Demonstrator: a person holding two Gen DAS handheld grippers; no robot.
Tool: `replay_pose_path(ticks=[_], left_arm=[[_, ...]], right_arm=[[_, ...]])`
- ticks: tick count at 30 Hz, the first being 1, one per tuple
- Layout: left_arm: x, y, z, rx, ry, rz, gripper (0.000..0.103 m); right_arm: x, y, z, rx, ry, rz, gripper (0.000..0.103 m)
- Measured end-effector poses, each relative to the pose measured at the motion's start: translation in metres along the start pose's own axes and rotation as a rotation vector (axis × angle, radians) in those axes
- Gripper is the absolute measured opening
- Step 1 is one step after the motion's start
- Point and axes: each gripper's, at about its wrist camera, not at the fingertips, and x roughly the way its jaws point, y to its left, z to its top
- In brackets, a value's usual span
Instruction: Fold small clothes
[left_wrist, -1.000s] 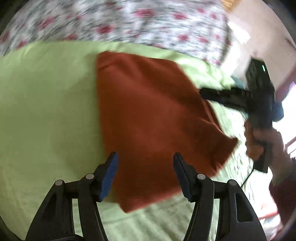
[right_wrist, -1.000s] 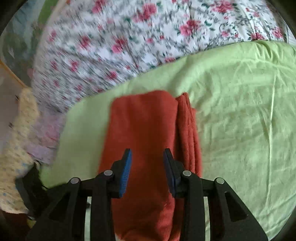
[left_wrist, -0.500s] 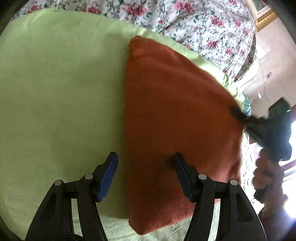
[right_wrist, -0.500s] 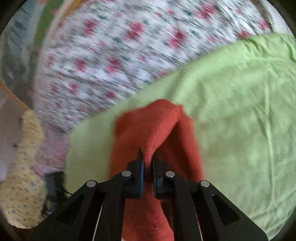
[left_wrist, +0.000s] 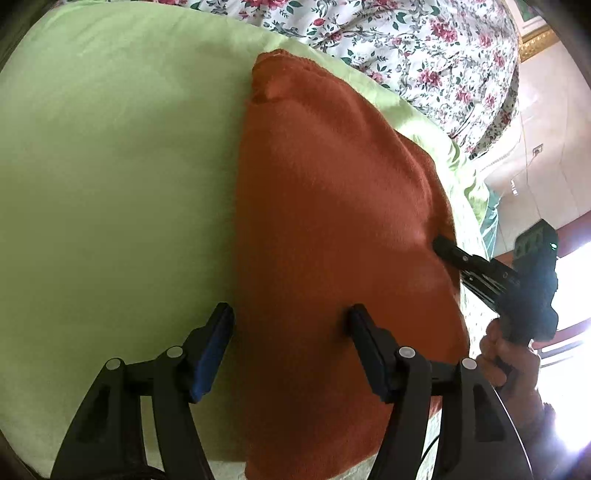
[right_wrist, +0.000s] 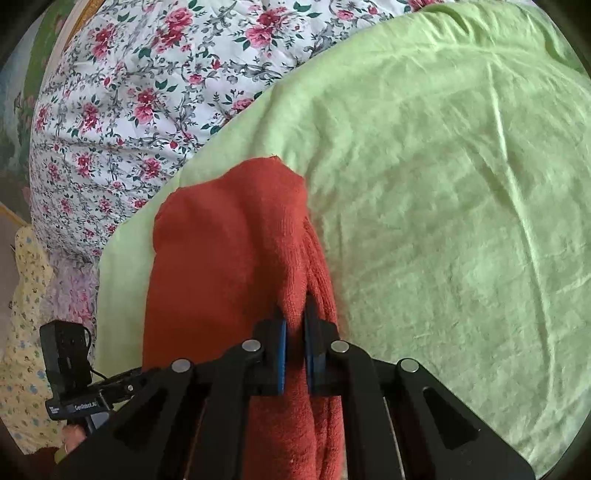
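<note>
A rust-orange knitted garment (left_wrist: 332, 236) lies folded on a light green sheet (left_wrist: 110, 184). My left gripper (left_wrist: 290, 325) hovers open over the garment's near left edge: the left finger is above the sheet, the right finger above the cloth, and nothing is pinched. In the right wrist view my right gripper (right_wrist: 294, 332) is shut on a raised fold of the same garment (right_wrist: 221, 251), with the cloth bunched between the blue pads. The right gripper (left_wrist: 439, 243) also shows in the left wrist view, biting the garment's right edge, held by a hand (left_wrist: 513, 365).
A white quilt with red flowers (right_wrist: 147, 92) lies beyond the green sheet (right_wrist: 443, 184). A pale yellow patterned cloth (right_wrist: 22, 332) hangs at the left in the right wrist view, near the other gripper's black body (right_wrist: 70, 369). A wall and bright window (left_wrist: 569, 295) lie right of the bed.
The right gripper went from open over the garment to shut on a pinched fold, then sank. The left gripper came down closer over the garment's left edge, still open.
</note>
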Motion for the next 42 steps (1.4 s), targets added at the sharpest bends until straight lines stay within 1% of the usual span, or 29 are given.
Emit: replay_pose_path(ticks=[2,3,4,5,6,7,11,14,15,16,17,18,19,20,21,23,24,26,29,31,33,36,37,39,42], left_arm=[[0.003,0.0,0.002,-0.002,0.0,0.004,0.066],[0.004,0.0,0.003,-0.004,-0.001,0.005,0.068],[0.003,0.001,0.003,-0.006,-0.003,0.006,0.068],[0.004,0.002,0.003,-0.008,-0.004,0.005,0.069],[0.004,0.003,0.003,-0.011,-0.005,0.004,0.07],[0.005,0.003,0.003,-0.016,-0.007,0.002,0.07],[0.011,0.003,0.006,-0.024,-0.005,-0.012,0.07],[0.018,0.001,0.008,-0.024,0.008,-0.037,0.07],[0.021,0.002,0.008,-0.03,0.01,-0.055,0.069],[0.022,0.003,0.008,-0.038,0.008,-0.069,0.066],[0.022,0.005,0.008,-0.047,0.007,-0.085,0.059],[0.021,0.007,0.008,-0.061,0.005,-0.103,0.049],[0.017,0.009,0.007,-0.069,-0.005,-0.122,0.043],[0.012,0.01,0.007,-0.069,-0.017,-0.14,0.031],[0.005,0.009,0.006,-0.064,-0.032,-0.154,0.026],[-0.009,0.007,0.003,-0.048,-0.059,-0.179,0.022],[-0.018,0.005,0.0,-0.039,-0.074,-0.196,0.021],[-0.042,0.003,-0.008,-0.015,-0.108,-0.221,0.021],[-0.079,0.01,-0.025,0.0,-0.157,-0.217,0.02],[-0.11,0.027,-0.038,-0.023,-0.189,-0.208,0.02],[-0.141,0.05,-0.053,-0.056,-0.22,-0.187,0.02],[-0.184,0.087,-0.074,-0.107,-0.262,-0.147,0.02],[-0.194,0.096,-0.079,-0.116,-0.272,-0.132,0.02],[-0.22,0.119,-0.094,-0.141,-0.304,-0.09,0.02],[-0.245,0.154,-0.116,-0.195,-0.331,-0.044,0.02]], right_arm=[[-0.009,0.01,-0.001,-0.034,-0.007,-0.019,0.018],[-0.013,0.015,-0.002,-0.051,-0.013,-0.035,0.026],[-0.018,0.02,-0.004,-0.077,-0.024,-0.059,0.032],[-0.022,0.022,-0.005,-0.092,-0.034,-0.077,0.044],[-0.023,0.023,-0.007,-0.103,-0.038,-0.093,0.048],[-0.023,0.022,-0.008,-0.111,-0.033,-0.1,0.048],[-0.008,0.011,-0.013,-0.082,0.042,-0.063,0.048],[0.004,-0.002,-0.012,-0.012,0.079,0.0,0.052],[0.006,-0.005,-0.012,0.011,0.083,0.02,0.052],[0.009,-0.008,-0.011,0.035,0.091,0.051,0.052],[0.01,-0.01,-0.011,0.047,0.099,0.07,0.048],[0.011,-0.012,-0.012,0.059,0.105,0.088,0.033],[0.011,-0.014,-0.013,0.085,0.12,0.132,0.029],[0.009,-0.015,-0.014,0.095,0.117,0.138,0.025],[0.006,-0.013,-0.015,0.091,0.11,0.138,0.022],[-0.007,-0.004,-0.018,0.088,0.089,0.166,0.02],[-0.014,0.003,-0.019,0.089,0.078,0.2,0.019],[-0.022,0.02,-0.021,0.071,0.067,0.241,0.019],[-0.028,0.057,-0.027,0.009,0.076,0.274,0.018],[-0.03,0.081,-0.035,-0.024,0.088,0.309,0.018],[-0.026,0.105,-0.042,-0.041,0.105,0.346,0.018],[-0.009,0.15,-0.055,-0.082,0.151,0.409,0.018],[-0.004,0.16,-0.059,-0.09,0.165,0.422,0.018],[0.013,0.184,-0.068,-0.106,0.202,0.452,0.018],[0.046,0.22,-0.081,-0.131,0.269,0.489,0.018]])
